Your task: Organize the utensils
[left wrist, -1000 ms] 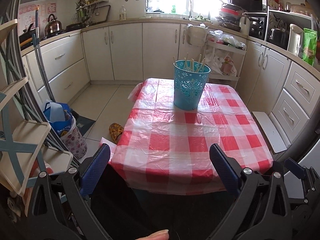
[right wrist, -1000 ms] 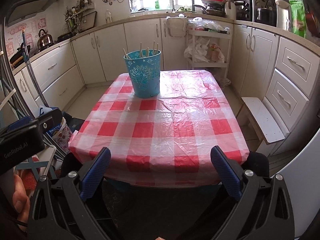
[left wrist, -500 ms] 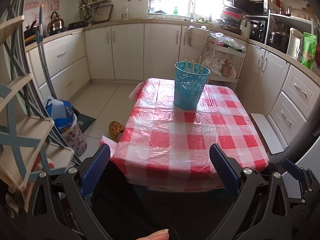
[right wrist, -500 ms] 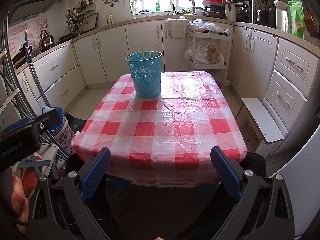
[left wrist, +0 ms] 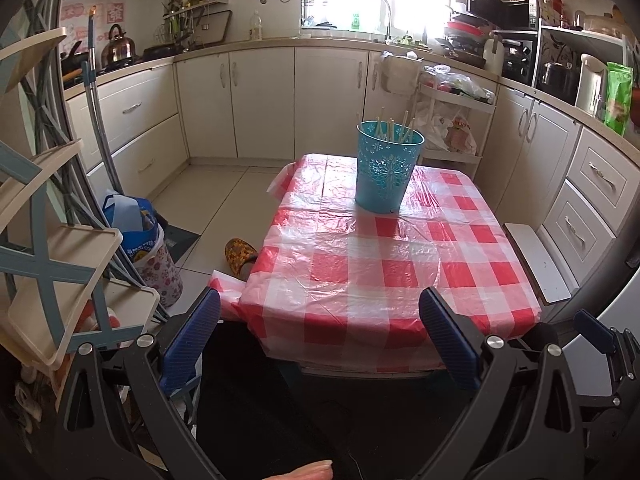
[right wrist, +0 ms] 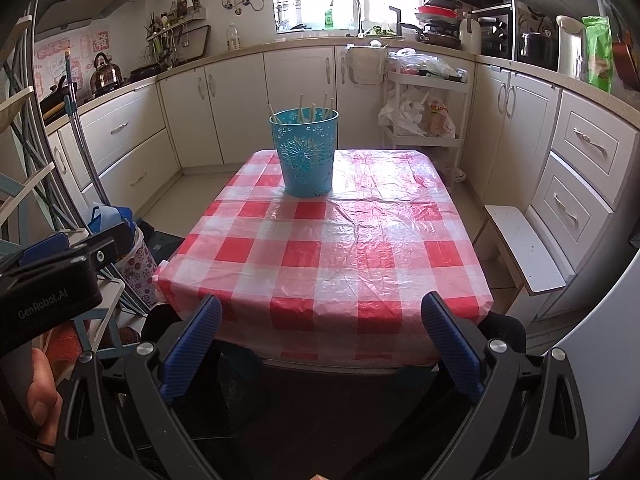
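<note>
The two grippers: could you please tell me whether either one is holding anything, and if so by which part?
Nothing is held. The left gripper and the right gripper are both open and empty, short of the table; the chopsticks stand in the blue basket.

White lettering "GenRobot.AI" stands on the black body of the left gripper (right wrist: 48, 288), seen at the left edge of the right wrist view, just above a hand (right wrist: 38, 392). Pink wall posters (right wrist: 66, 50) behind the kettle (right wrist: 105, 70) carry large characters too blurred to read. Print on the green bag (right wrist: 598, 54) is illegible.
</note>
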Demonstrator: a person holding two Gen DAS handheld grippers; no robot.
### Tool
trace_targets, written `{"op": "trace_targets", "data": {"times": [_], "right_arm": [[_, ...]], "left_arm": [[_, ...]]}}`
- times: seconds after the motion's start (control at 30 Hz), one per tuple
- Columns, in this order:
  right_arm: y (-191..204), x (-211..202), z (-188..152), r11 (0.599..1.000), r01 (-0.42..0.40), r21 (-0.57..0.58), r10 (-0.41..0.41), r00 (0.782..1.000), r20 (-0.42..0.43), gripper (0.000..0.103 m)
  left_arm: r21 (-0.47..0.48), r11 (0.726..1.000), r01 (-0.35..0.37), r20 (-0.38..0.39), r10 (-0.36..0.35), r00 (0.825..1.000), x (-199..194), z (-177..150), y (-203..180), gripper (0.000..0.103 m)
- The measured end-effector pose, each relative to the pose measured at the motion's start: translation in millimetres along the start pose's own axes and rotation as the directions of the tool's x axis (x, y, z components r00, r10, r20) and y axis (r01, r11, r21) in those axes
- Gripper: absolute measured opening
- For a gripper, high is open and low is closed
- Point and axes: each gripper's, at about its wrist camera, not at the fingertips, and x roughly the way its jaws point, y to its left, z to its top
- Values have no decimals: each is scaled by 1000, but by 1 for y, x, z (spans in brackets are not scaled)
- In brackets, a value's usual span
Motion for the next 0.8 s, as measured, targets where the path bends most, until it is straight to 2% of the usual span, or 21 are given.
{"op": "trace_targets", "data": {"times": [0.8], "right_arm": [[7, -3, -3, 1000, 2, -16, -2, 1000, -3, 96]], "left_arm": [[14, 1000, 10, -10, -10, 1000, 0, -4, 3, 95]]}}
